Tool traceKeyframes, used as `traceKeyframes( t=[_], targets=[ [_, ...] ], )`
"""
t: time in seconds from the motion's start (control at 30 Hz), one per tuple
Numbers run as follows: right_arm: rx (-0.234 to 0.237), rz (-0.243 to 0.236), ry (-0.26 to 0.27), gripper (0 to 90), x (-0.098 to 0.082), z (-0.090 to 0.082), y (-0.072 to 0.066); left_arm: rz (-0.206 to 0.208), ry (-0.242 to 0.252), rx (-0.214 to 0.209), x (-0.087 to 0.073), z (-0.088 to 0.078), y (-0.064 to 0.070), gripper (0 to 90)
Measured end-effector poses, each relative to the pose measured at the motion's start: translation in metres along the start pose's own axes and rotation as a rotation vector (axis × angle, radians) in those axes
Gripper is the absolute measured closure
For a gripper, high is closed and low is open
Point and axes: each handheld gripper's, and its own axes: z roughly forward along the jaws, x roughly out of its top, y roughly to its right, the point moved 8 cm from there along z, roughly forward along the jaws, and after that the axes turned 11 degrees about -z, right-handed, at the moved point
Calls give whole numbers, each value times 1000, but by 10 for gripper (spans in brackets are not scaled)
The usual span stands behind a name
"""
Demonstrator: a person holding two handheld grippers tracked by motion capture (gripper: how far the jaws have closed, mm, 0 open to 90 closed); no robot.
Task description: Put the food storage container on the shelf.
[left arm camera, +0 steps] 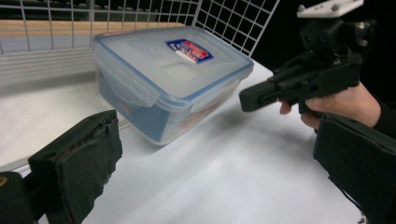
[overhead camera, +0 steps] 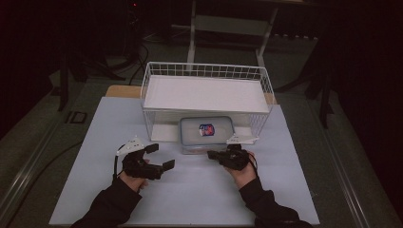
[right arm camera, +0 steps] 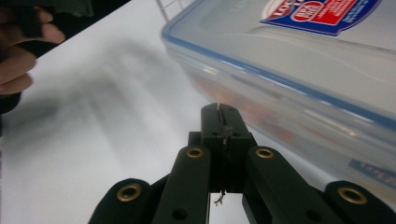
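A clear plastic food box (overhead camera: 206, 133) (left arm camera: 173, 79) (right arm camera: 303, 60) with a blue-rimmed lid and a red and blue label sits at the front of a white wire basket (overhead camera: 204, 71). My left gripper (overhead camera: 160, 156) (left arm camera: 219, 172) stands open to the box's left, a little short of it, with nothing between its pads. My right gripper (overhead camera: 211, 154) (left arm camera: 254, 95) (right arm camera: 219, 112) is shut and empty. Its tip points at the box's near right corner, close to the wall just under the lid rim. I cannot tell whether it touches.
The pale table top (overhead camera: 190, 199) stretches in front of the box and to both sides. The basket's wire mesh (left arm camera: 233, 23) rises right behind the box. Dark floor and frame legs (overhead camera: 192, 33) lie beyond the table.
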Motion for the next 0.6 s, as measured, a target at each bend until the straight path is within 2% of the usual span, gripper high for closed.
traceKeyframes(
  t=[0.17, 0.6],
  targets=[
    [-22, 28, -2, 900, 0, 7, 11, 8, 0, 6, -1, 1, -1, 12],
    [-89, 53, 12, 899, 9, 26, 34, 14, 2, -1, -4, 3, -3, 12]
  ],
)
